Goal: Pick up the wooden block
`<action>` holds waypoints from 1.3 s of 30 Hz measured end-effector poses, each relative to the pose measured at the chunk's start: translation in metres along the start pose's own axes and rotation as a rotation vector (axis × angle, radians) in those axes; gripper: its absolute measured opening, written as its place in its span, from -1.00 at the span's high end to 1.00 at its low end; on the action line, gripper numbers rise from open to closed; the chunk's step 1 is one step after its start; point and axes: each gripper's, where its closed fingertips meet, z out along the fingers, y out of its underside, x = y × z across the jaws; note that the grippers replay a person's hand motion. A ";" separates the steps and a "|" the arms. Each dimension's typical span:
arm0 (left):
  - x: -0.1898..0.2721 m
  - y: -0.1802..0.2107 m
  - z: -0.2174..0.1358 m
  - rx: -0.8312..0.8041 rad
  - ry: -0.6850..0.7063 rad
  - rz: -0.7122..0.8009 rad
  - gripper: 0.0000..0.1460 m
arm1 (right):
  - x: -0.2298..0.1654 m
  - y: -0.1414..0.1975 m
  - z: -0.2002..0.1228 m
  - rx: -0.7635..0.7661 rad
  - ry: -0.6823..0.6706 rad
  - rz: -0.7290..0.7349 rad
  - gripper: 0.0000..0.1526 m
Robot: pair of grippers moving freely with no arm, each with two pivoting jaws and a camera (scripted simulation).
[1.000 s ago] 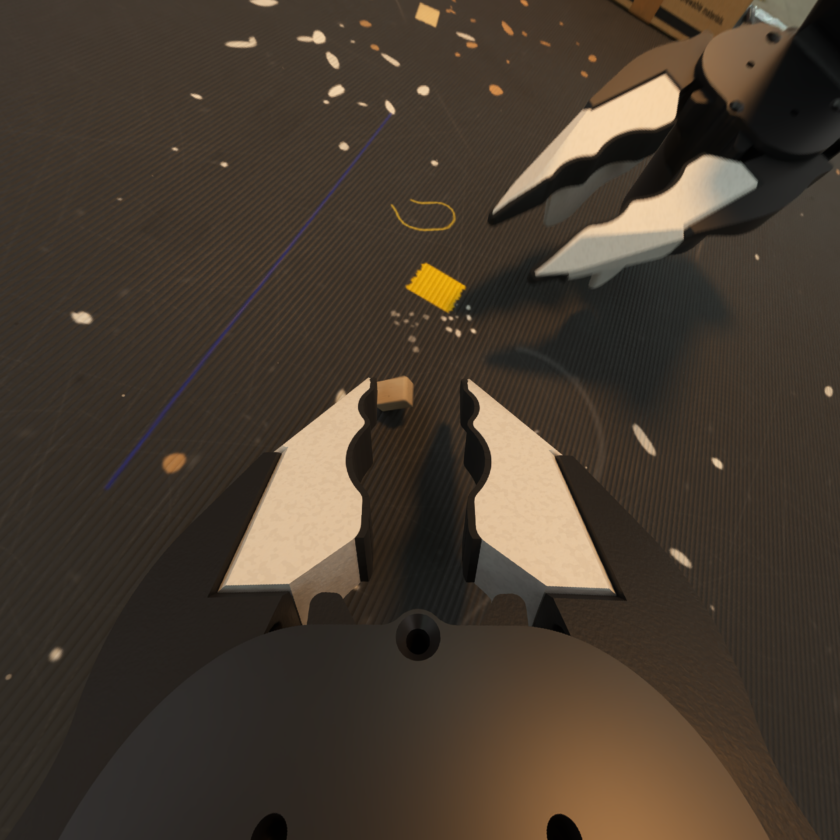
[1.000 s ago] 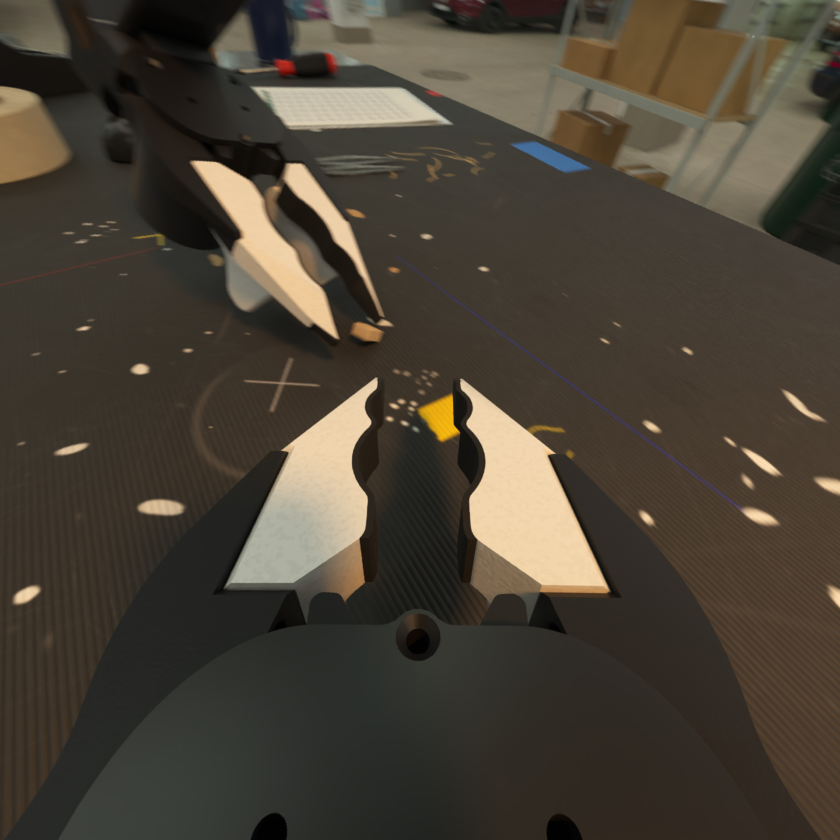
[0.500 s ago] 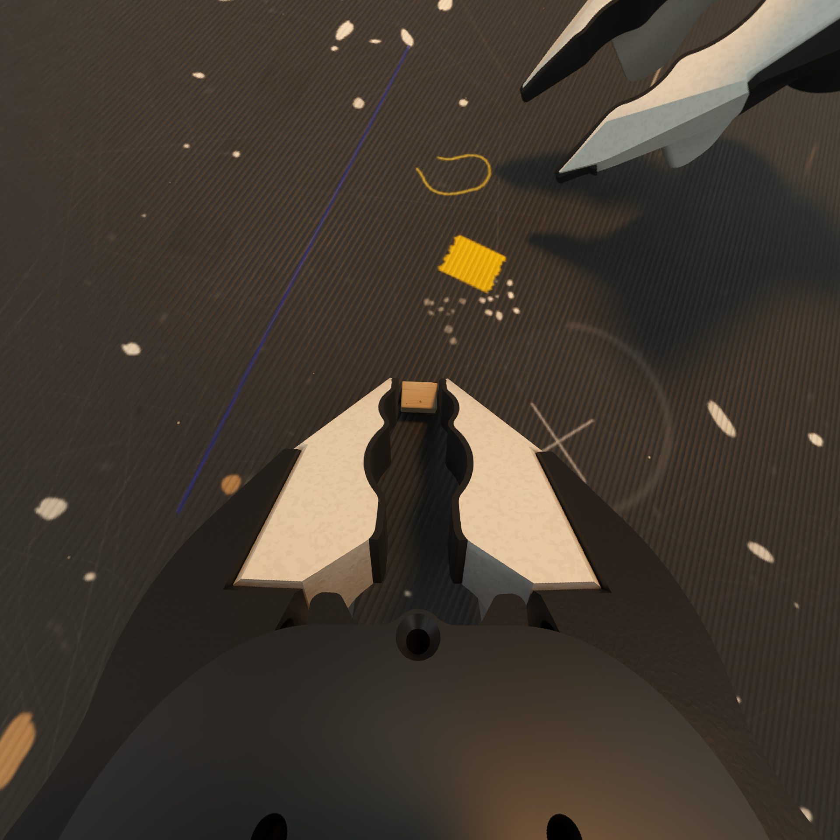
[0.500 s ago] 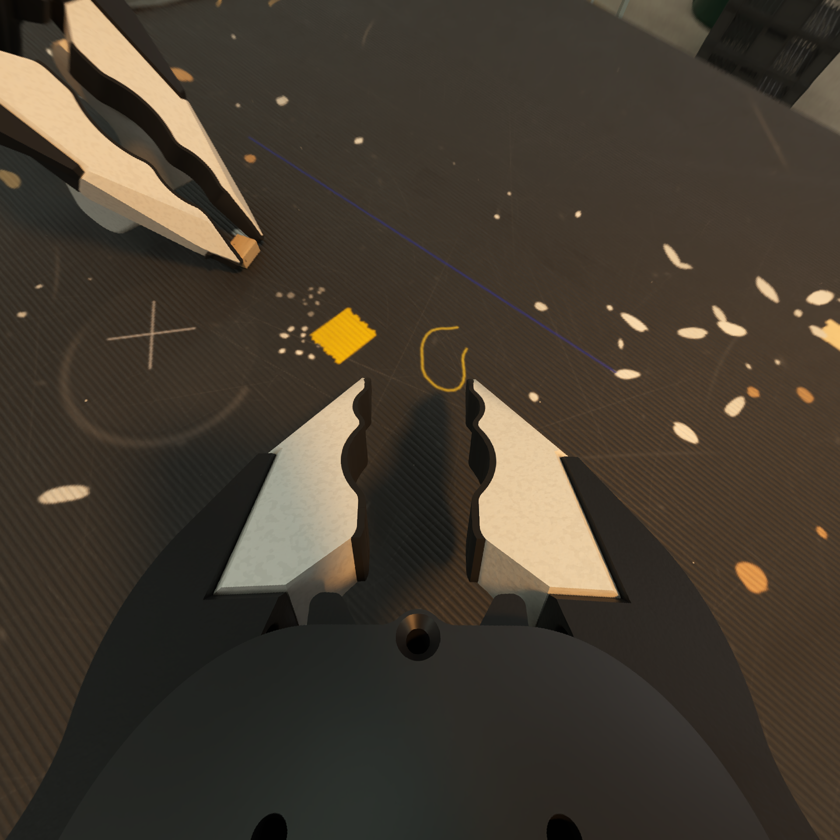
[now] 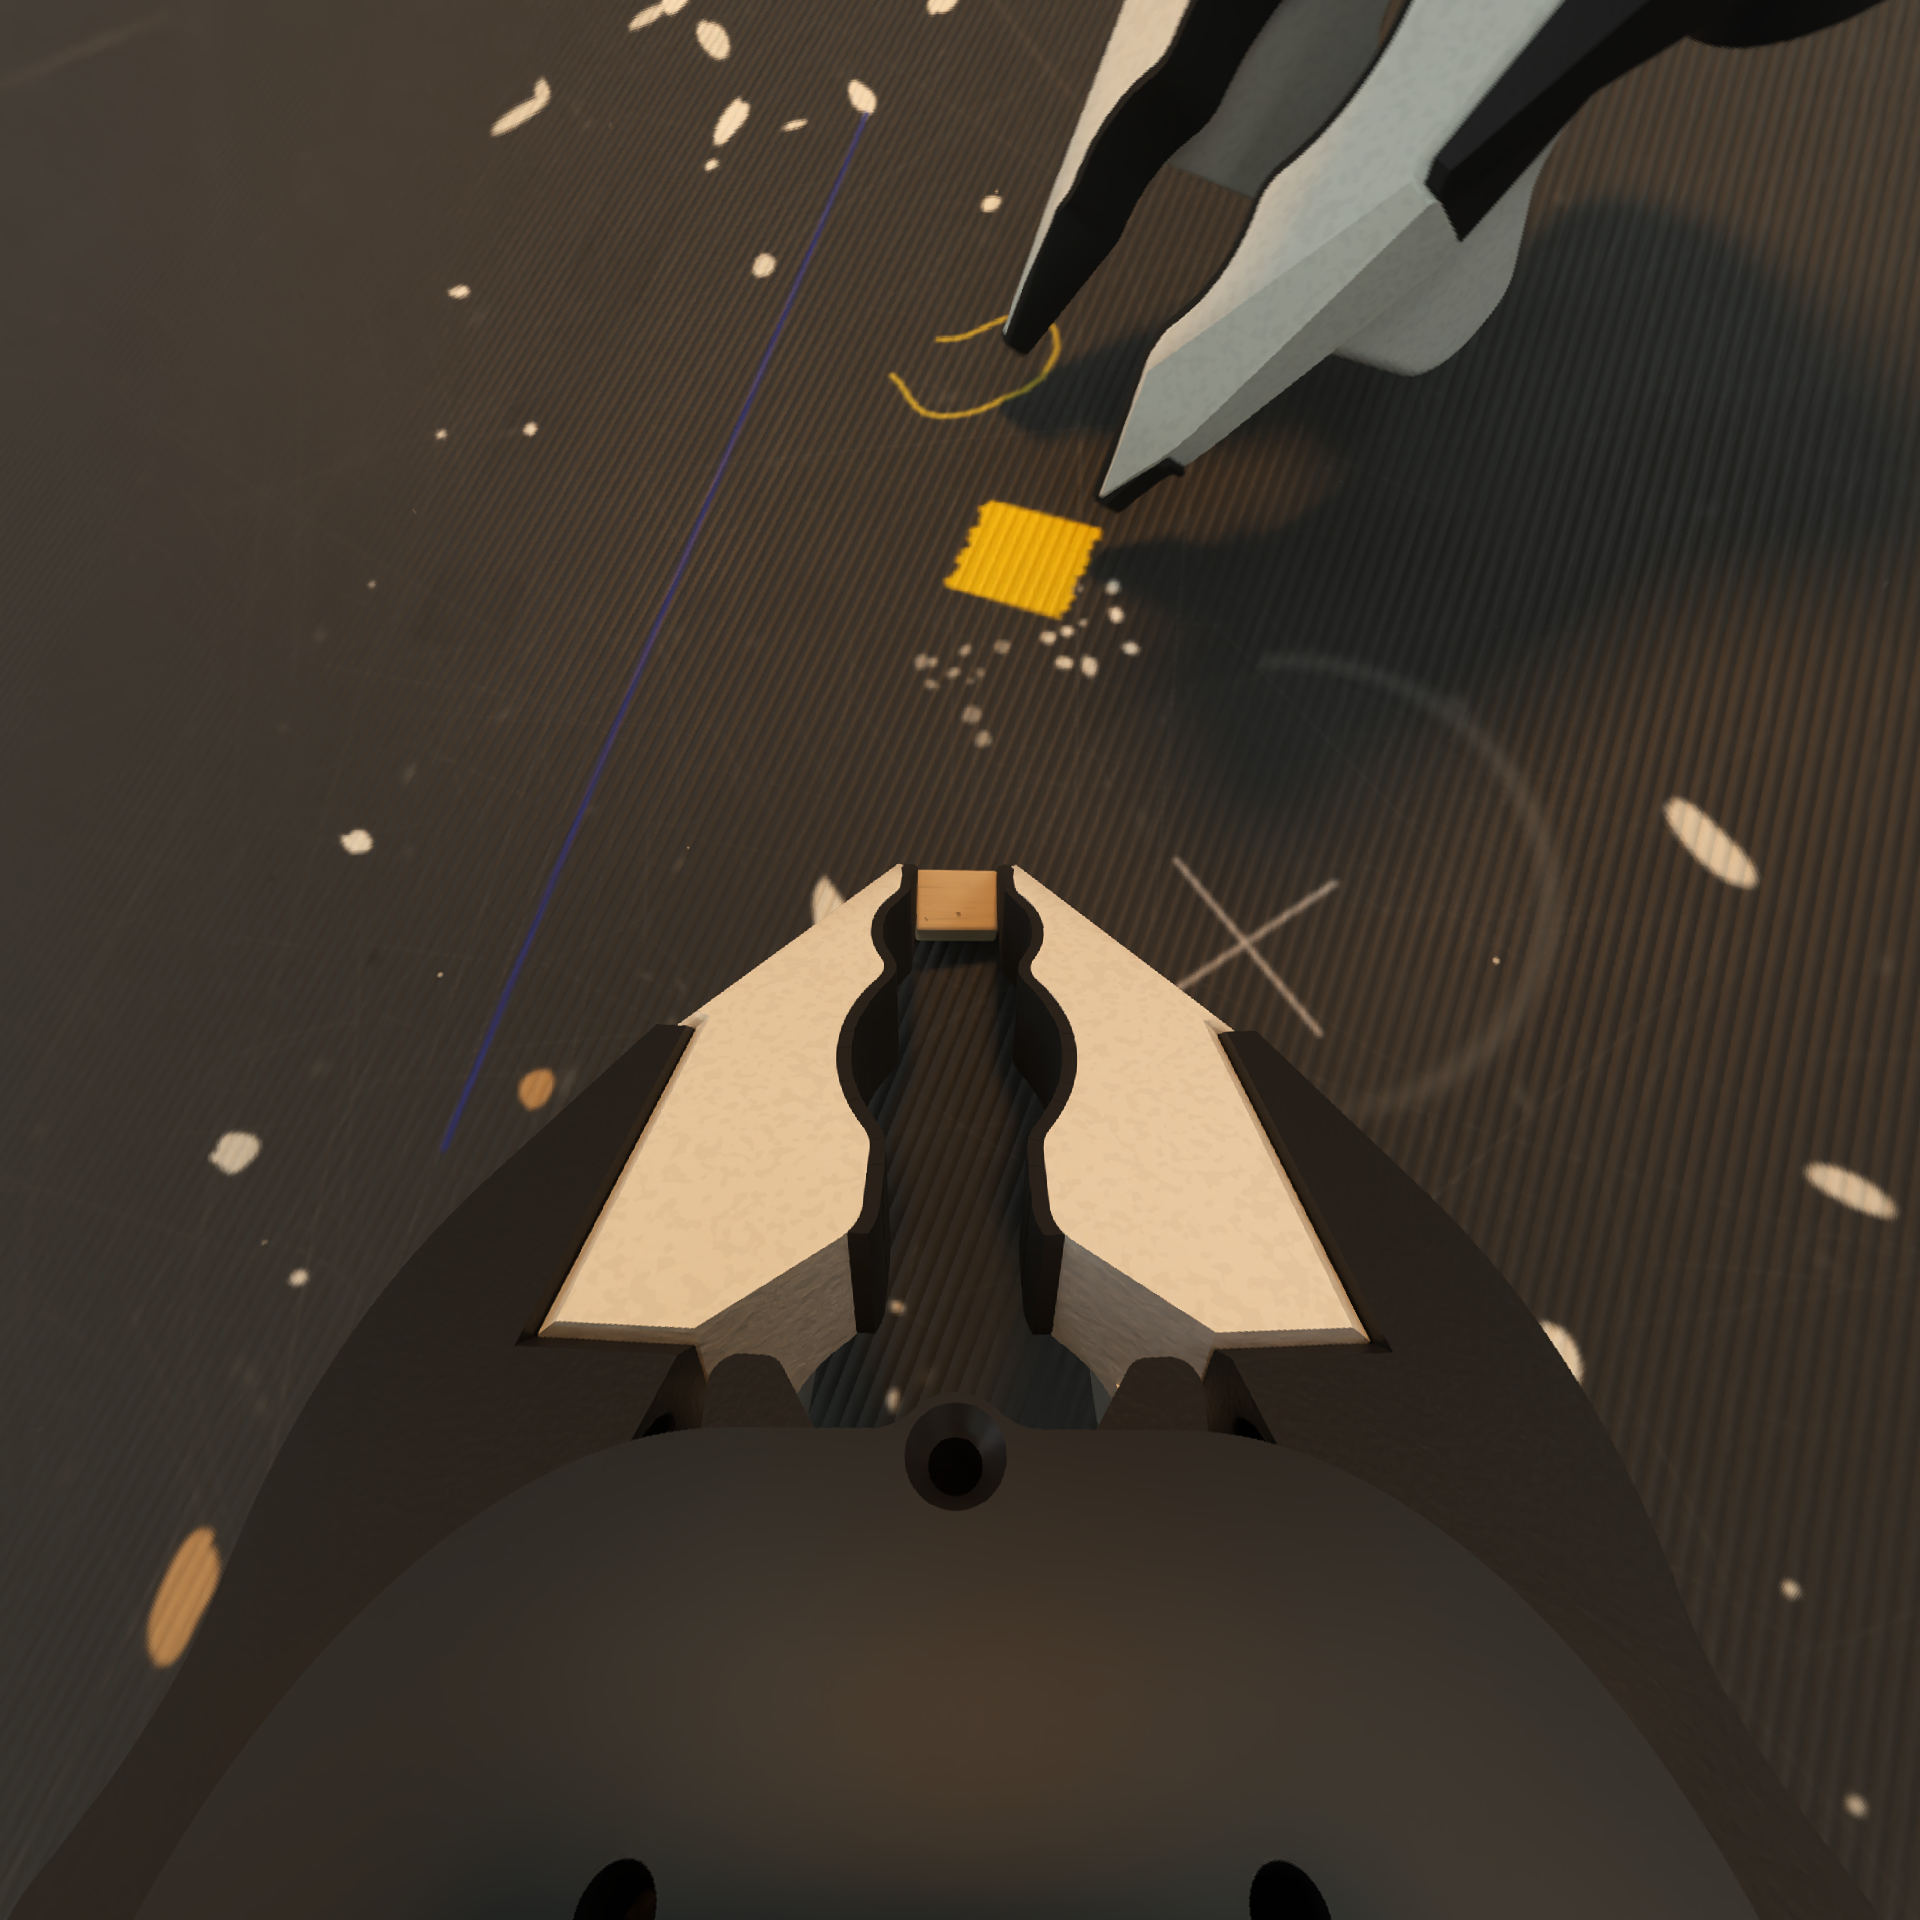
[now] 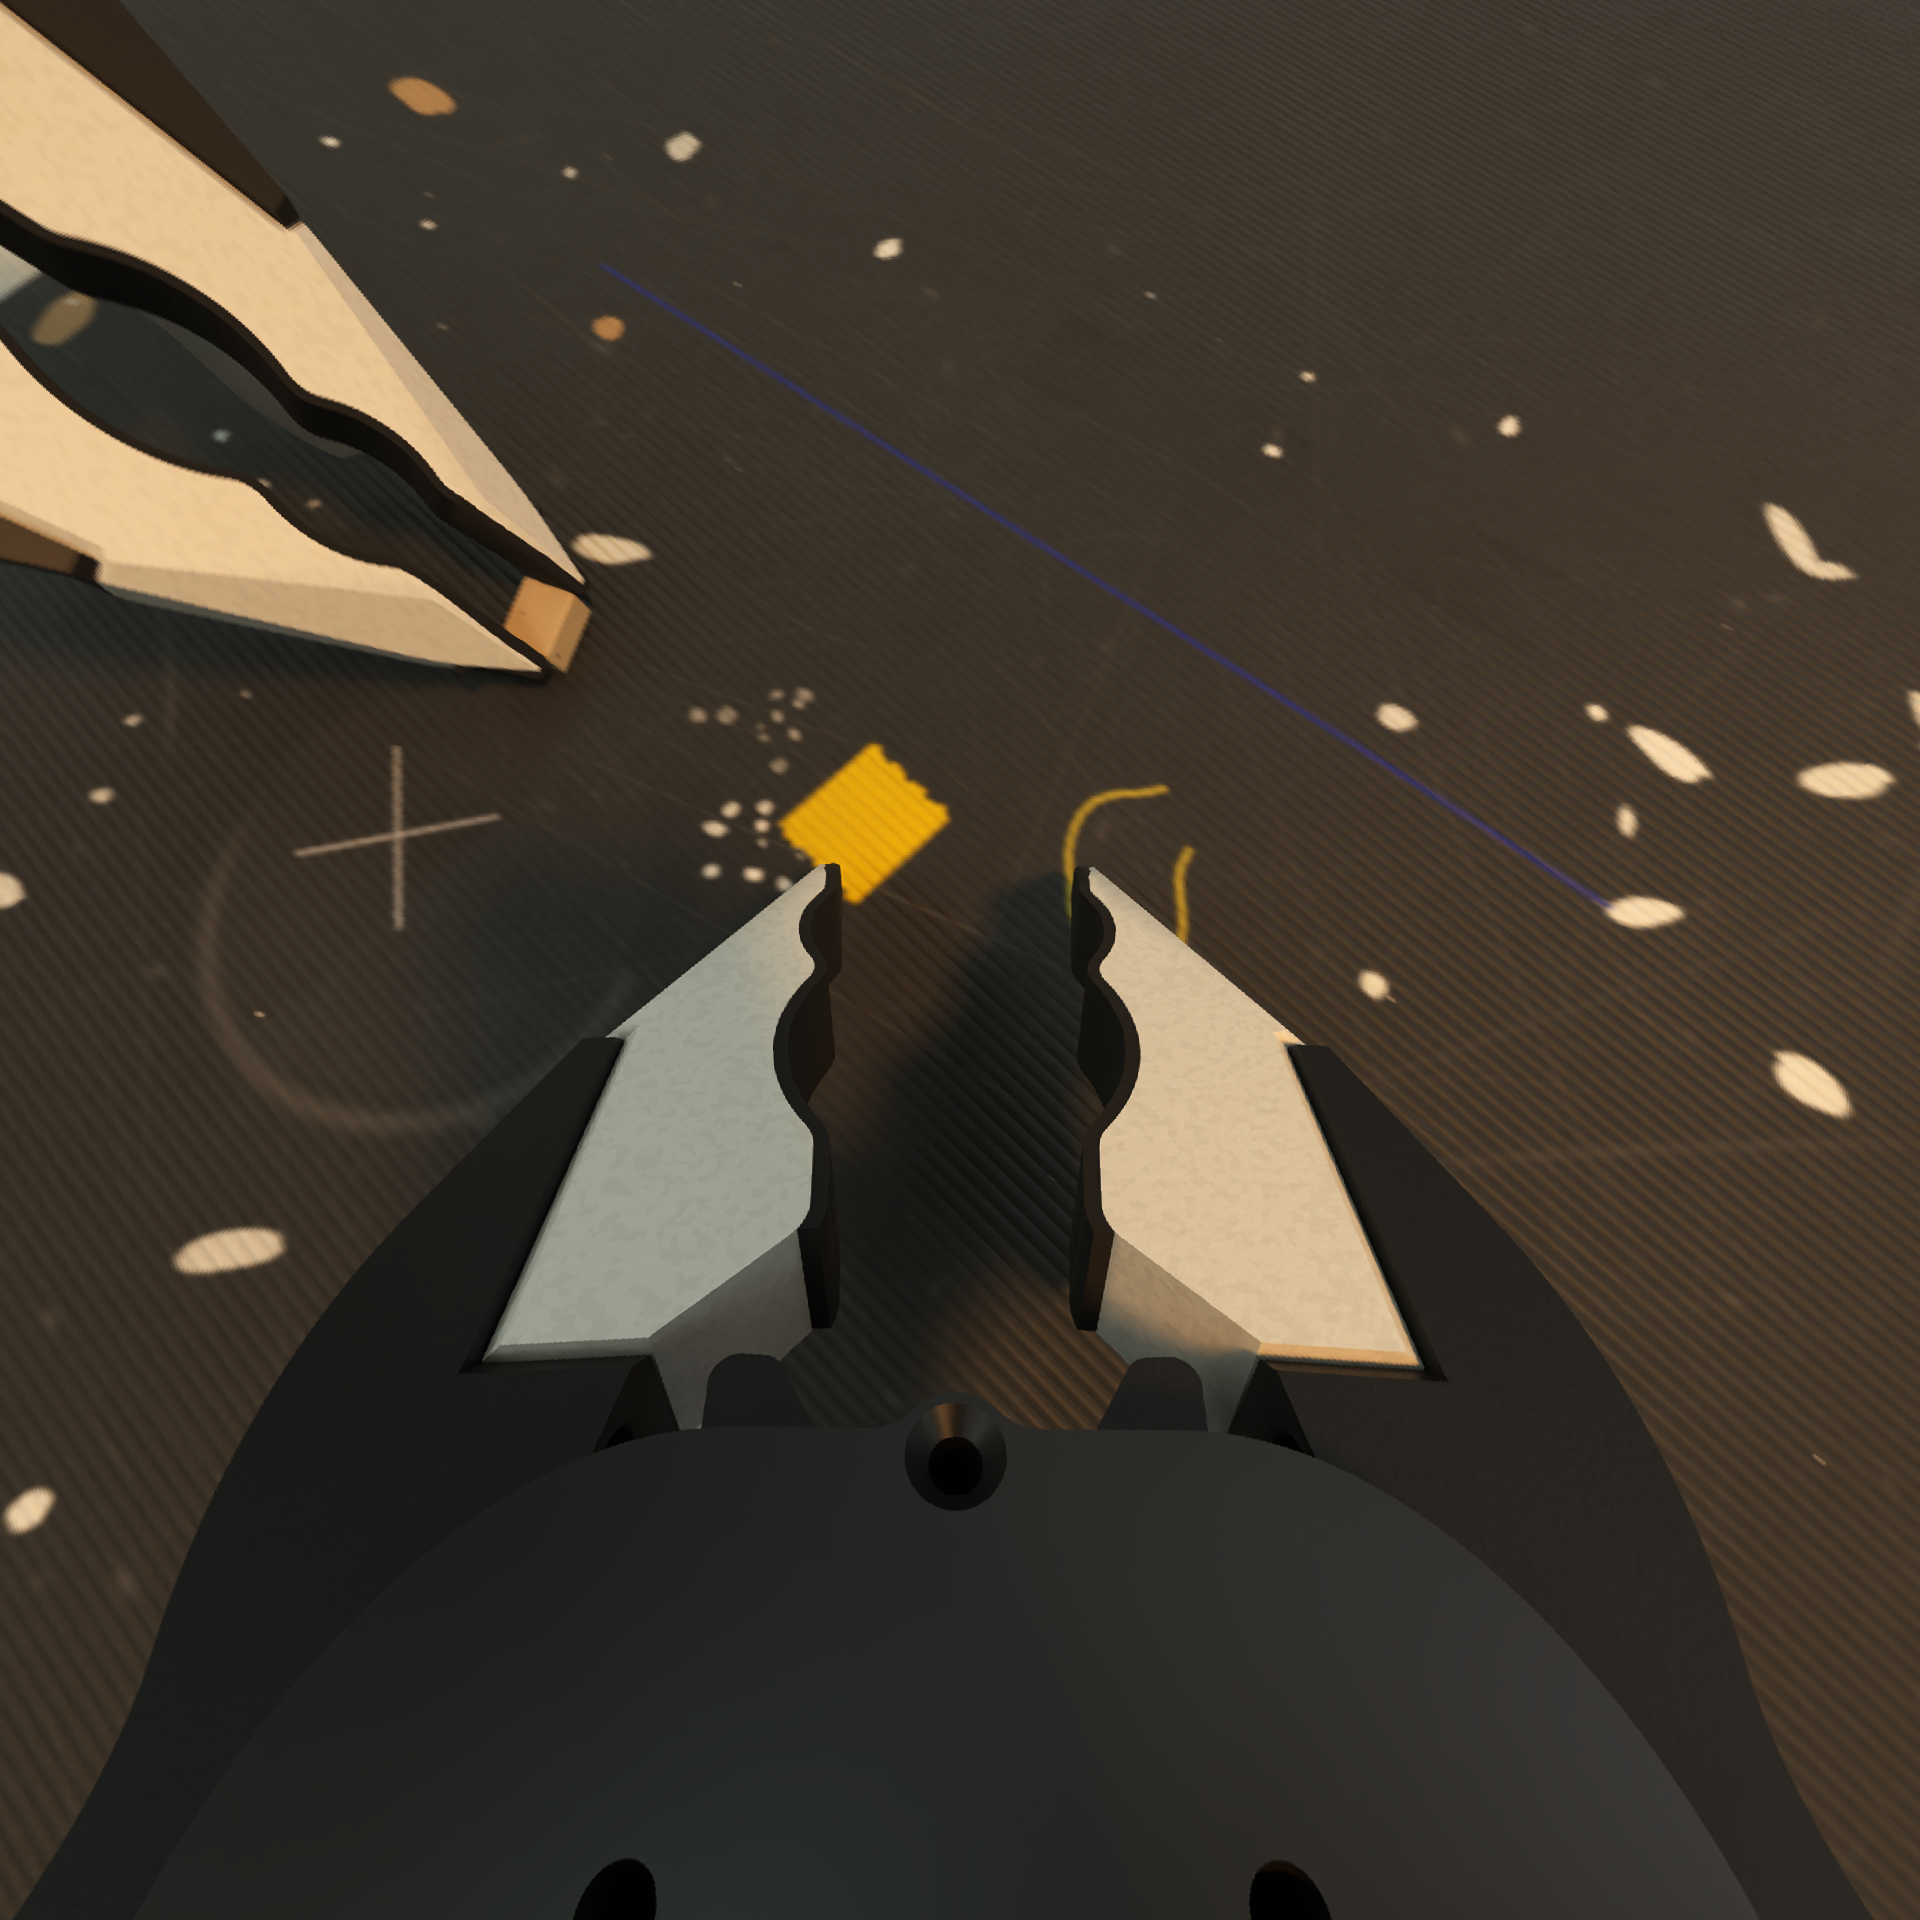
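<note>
The small wooden block sits pinched between the tips of my left gripper, which is shut on it. In the right wrist view the block shows at the tips of the left gripper, at the upper left, held just above the dark tabletop. My right gripper is open and empty, its tips low over the table next to the yellow patch. In the left wrist view the right gripper comes in from the top right.
The dark tabletop carries a yellow patch, a yellow thread loop, a thin blue line, a chalk cross inside a faint circle, and scattered pale flecks.
My left gripper closed on the block a second ago and has kept it. The right gripper has moved closer to the left one and lower, toward the yellow patch and thread.
</note>
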 end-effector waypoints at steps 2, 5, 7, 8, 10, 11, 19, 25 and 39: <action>0.002 0.002 -0.003 0.010 -0.029 0.039 0.80 | -0.010 -0.004 0.004 0.006 -0.030 0.001 0.42; 0.007 0.007 -0.010 0.043 -0.055 0.054 0.80 | -0.023 -0.011 0.010 0.019 -0.082 0.015 0.43; 0.008 0.012 -0.018 0.062 -0.072 0.044 0.80 | -0.030 -0.015 0.015 0.029 -0.110 0.028 0.43; 0.008 0.015 -0.022 0.069 -0.087 0.042 0.80 | -0.032 -0.017 0.017 0.032 -0.116 0.029 0.43; 0.006 0.017 -0.031 0.092 -0.123 0.050 0.80 | -0.038 -0.021 0.020 0.038 -0.130 0.031 0.45; 0.005 0.017 -0.036 0.105 -0.140 0.053 0.80 | -0.041 -0.023 0.022 0.042 -0.140 0.034 0.46; 0.010 0.019 -0.064 0.208 -0.207 0.027 0.80 | -0.062 -0.037 0.037 0.069 -0.198 0.052 0.47; 0.008 0.016 -0.072 0.254 -0.245 0.074 0.80 | -0.086 -0.055 0.058 0.057 -0.295 0.074 0.47; -0.004 0.016 -0.078 0.309 -0.216 0.043 0.80 | -0.082 -0.069 0.035 0.191 -0.340 0.050 0.47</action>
